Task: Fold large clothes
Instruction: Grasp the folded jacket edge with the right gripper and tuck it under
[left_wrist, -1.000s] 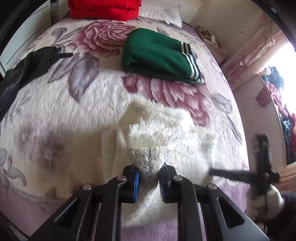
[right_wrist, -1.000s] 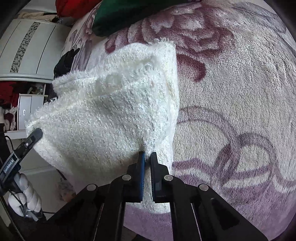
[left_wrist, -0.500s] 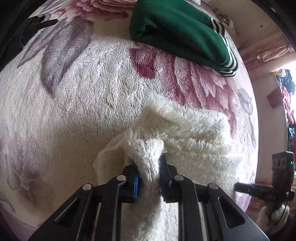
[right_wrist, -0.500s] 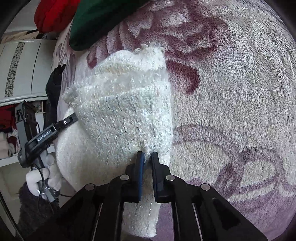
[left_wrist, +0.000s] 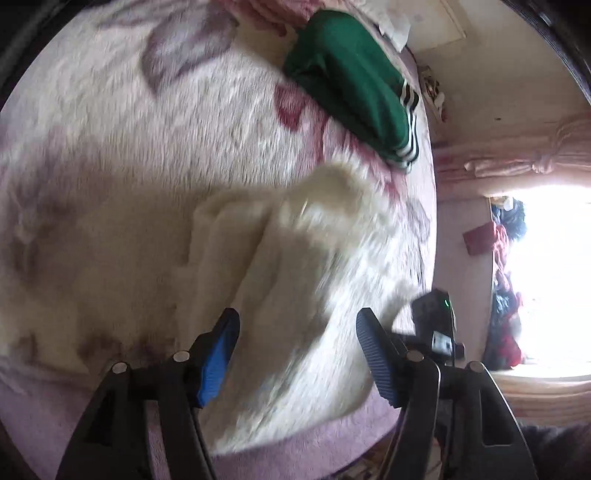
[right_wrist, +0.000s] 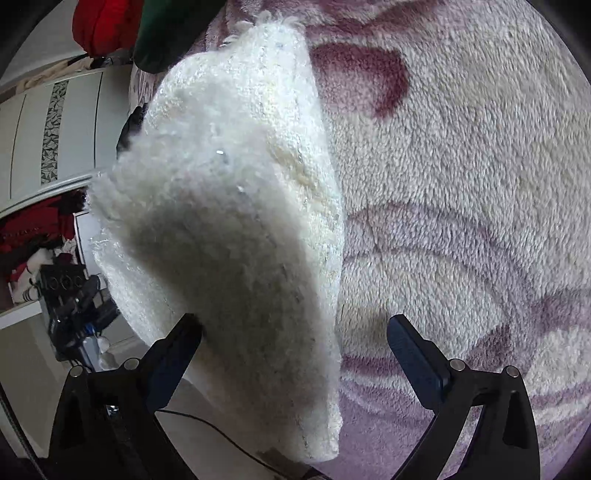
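A fluffy white garment (left_wrist: 295, 280) lies folded on the flowered plush bedspread (left_wrist: 110, 155), near the bed's front edge. My left gripper (left_wrist: 297, 354) hovers just over its near end, jaws opening, pads apart and off the cloth. In the right wrist view the same white garment (right_wrist: 236, 206) fills the left half and hangs over the bed's edge. My right gripper (right_wrist: 295, 345) stands wide, jaws opening, with the garment's near edge between the fingers but not pinched. The right gripper's body (left_wrist: 436, 325) shows at the right of the left wrist view.
A folded green garment with white stripes (left_wrist: 351, 81) lies farther back on the bed. A red bundle (right_wrist: 103, 26) sits beyond it. A white wardrobe (right_wrist: 48, 129) and clutter stand at the left. A bright window (left_wrist: 546, 280) and pink curtain are at the right.
Both grippers held the white garment pinched and came down toward the bed. Now both have let go, their jaws spread, and the garment rests on the bedspread.
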